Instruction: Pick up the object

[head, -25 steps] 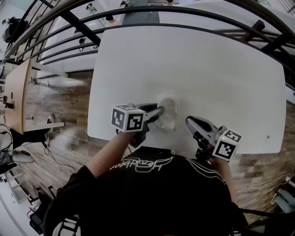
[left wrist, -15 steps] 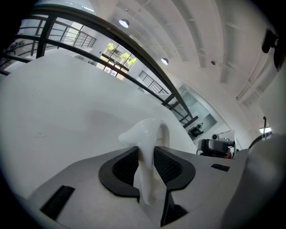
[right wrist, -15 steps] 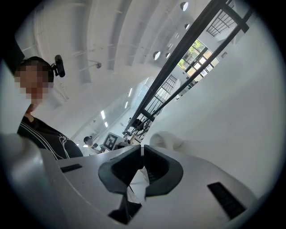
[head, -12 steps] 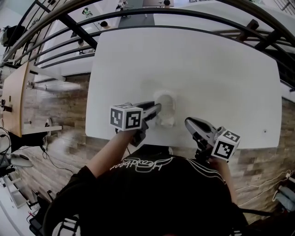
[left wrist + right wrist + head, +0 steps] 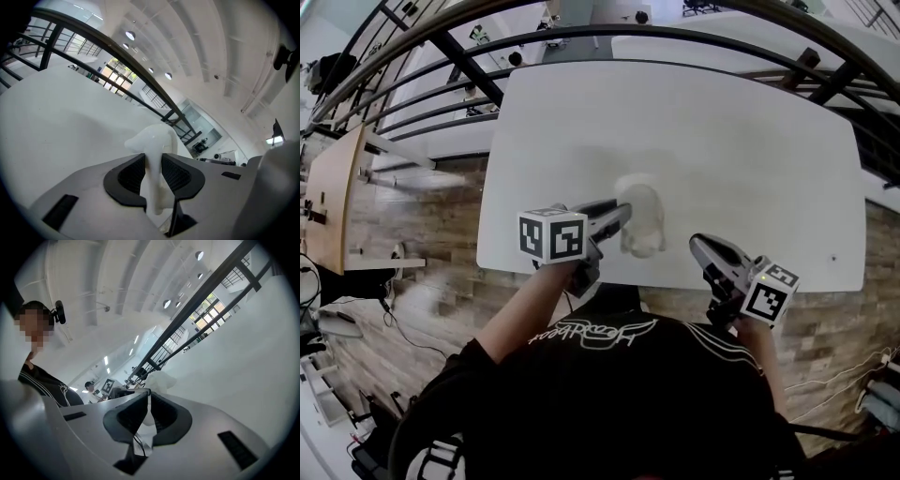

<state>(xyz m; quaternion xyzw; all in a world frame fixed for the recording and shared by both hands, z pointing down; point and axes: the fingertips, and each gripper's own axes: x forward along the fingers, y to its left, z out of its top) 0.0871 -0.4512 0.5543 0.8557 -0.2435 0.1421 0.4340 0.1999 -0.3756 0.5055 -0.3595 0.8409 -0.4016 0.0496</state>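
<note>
White, rectangular tabletop fills the middle of the head view, bare over nearly all of its surface. Dark metal railing bars arch past the table's far edge, and wood-plank flooring runs along its left and near edges.

A glossy white moulded object with a rounded, curving top sits near the table's near edge, a little left of that edge's middle. What it is cannot be told, nor whether it rests on the table or is clear of it.

From the table's near-left side, the left gripper reaches in over the near edge. Its dark ribbed pads are clenched on a thin upright part of the white object, one on each flank, with the rounded top standing out beyond the tips.

Over the same near edge but further right, the right gripper hangs well apart from the object. Its jaws are drawn together to a narrow slit with nothing between them.

Broad open tabletop lies beyond the object toward the far edge and out to the table's right end. One small dark speck marks the surface near the right front corner.
</note>
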